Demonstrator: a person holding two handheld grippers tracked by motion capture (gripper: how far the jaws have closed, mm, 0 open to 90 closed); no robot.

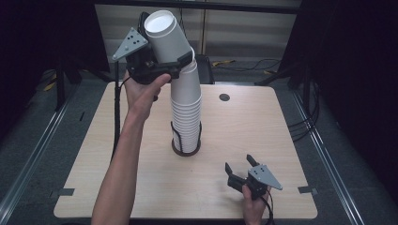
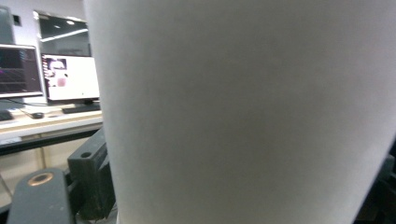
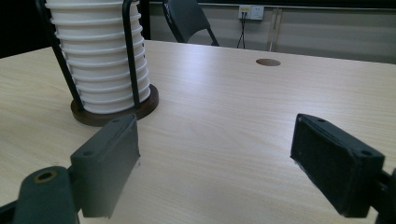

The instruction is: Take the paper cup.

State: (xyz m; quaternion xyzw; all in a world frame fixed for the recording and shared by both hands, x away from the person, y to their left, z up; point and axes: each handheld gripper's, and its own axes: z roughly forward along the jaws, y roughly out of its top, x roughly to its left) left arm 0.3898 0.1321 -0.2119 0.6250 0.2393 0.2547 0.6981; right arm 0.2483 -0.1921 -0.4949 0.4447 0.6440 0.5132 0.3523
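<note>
- Left gripper (image 1: 180, 63), upper left of frame: jaws pinching tilted top paper cup (image 1: 166, 35), partly lifted off cup stack (image 1: 186, 110) mid-table.
- Not yet fully separated; removal and setting down left.
- Right gripper (image 1: 239, 168), lower right: jaws spread, empty, resting on table (image 1: 263, 122).

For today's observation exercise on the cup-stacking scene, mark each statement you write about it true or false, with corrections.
1. The left gripper grips the tilted top white paper cup. True.
2. The tall stack of white paper cups lies on its side. False: it stands upright in a dark round wire holder.
3. The right gripper holds a cup. False: it is open and holds nothing.
4. The light wooden table has a round hole. True.
</note>
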